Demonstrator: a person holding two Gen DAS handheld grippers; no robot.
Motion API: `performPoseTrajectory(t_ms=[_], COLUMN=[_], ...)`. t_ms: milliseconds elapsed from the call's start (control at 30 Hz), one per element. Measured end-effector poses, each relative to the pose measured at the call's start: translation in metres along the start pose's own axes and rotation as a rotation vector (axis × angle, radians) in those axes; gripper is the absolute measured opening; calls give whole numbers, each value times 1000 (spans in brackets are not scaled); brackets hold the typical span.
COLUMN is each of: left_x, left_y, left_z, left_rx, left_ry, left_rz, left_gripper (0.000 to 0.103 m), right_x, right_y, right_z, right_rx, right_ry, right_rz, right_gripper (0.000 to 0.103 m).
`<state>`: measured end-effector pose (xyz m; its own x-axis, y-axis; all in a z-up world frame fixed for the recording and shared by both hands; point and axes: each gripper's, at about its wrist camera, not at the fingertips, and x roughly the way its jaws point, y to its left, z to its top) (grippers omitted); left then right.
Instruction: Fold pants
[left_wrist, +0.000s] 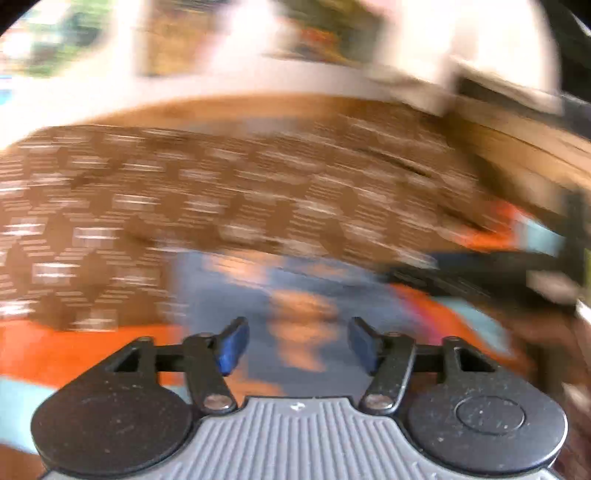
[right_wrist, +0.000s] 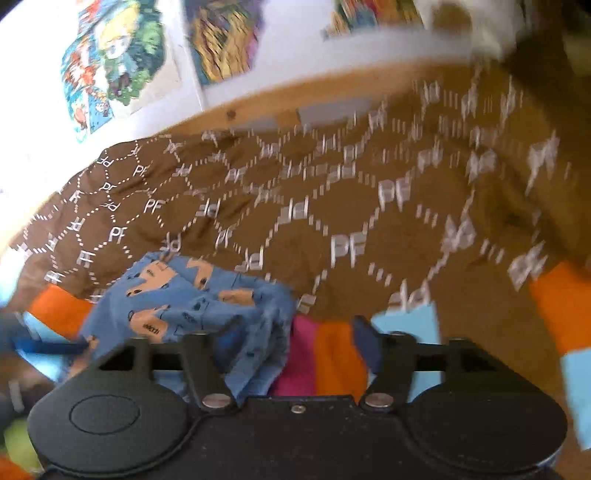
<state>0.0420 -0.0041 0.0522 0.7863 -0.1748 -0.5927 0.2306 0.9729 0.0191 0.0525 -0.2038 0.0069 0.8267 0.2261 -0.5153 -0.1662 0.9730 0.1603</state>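
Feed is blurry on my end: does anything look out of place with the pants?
The blue pants lie bunched in a crumpled heap on the brown bedspread, not flat. Both grippers are open.

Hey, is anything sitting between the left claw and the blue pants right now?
Nothing visible. The left claw is open with the blue pants directly ahead between its fingers, though the view is blurred. The pants lie on the brown blanket.

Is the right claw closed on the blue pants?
No, the right claw stands open, and the blue pants lie bunched by its left finger without being pinched.
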Motion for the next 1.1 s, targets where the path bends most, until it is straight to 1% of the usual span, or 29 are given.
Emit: performPoseTrajectory(t_ms=[33, 67, 100, 167, 200, 233, 300, 367, 400, 467, 500, 567, 667, 733, 800, 867, 967, 1100], left_x=[6, 13, 22, 38, 42, 43, 42, 42, 43, 42, 41, 37, 31, 33, 43, 57, 80, 108], left_y=[6, 10, 15, 21, 24, 27, 31, 36, 41, 46, 48, 50, 49, 48, 47, 46, 43, 40], left_z=[1, -1, -4, -13, -19, -25, -32, -35, -36, -35, -34, -28, -11, 2, 16, 29, 38, 40], left_rx=[-36, -61, -75, -82, -90, -97, -106, -121, -130, -134, -141, -156, -145, -144, -149, -158, -144, -107], left_ry=[-1, 8, 34, 104, 118, 112, 96, 92, 94, 99, 103, 108, 79, 67, 71, 93, 118, 153], left_rz=[128, 225, 284, 308, 310, 314, 307, 286, 274, 261, 252, 238, 235, 222, 219, 211, 211, 219], left_gripper=[87, 86, 83, 79, 79, 80, 84, 86, 87, 88, 88, 88, 88, 93, 93, 94, 94, 94], right_x=[-2, -4, -5, -2, 0, 2, 3, -4, -7, -14, -19, -29, -34, -23, -5, 13, 29, 39], right_y=[10, 23, 37, 61, 70, 75, 76, 66, 61, 47, 42, 37, 40, 44, 47, 50, 47, 37], right_z=[-1, -4, -8, -17, -24, -29, -40, -40, -37, -31, -30, -27, -15, -5, 3, 7, 7, 2], right_rx=[-32, -79, -140, -287, -365, -431, -538, -569, -559, -502, -467, -412, -385, -364, -358, -362, -361, -336], right_ry=[-25, -45, -55, -52, -47, -35, -13, -13, -2, 33, 34, 9, -81, -105, -103, -88, -57, -36], right_rz=[-24, -38, -50, -81, -87, -93, -118, -125, -114, -94, -78, -44, -50, -74, -88, -92, -117, -150], right_gripper=[87, 90, 96, 98, 98, 98, 99, 102, 102, 102, 102, 102, 102, 102, 102, 102, 102, 102])
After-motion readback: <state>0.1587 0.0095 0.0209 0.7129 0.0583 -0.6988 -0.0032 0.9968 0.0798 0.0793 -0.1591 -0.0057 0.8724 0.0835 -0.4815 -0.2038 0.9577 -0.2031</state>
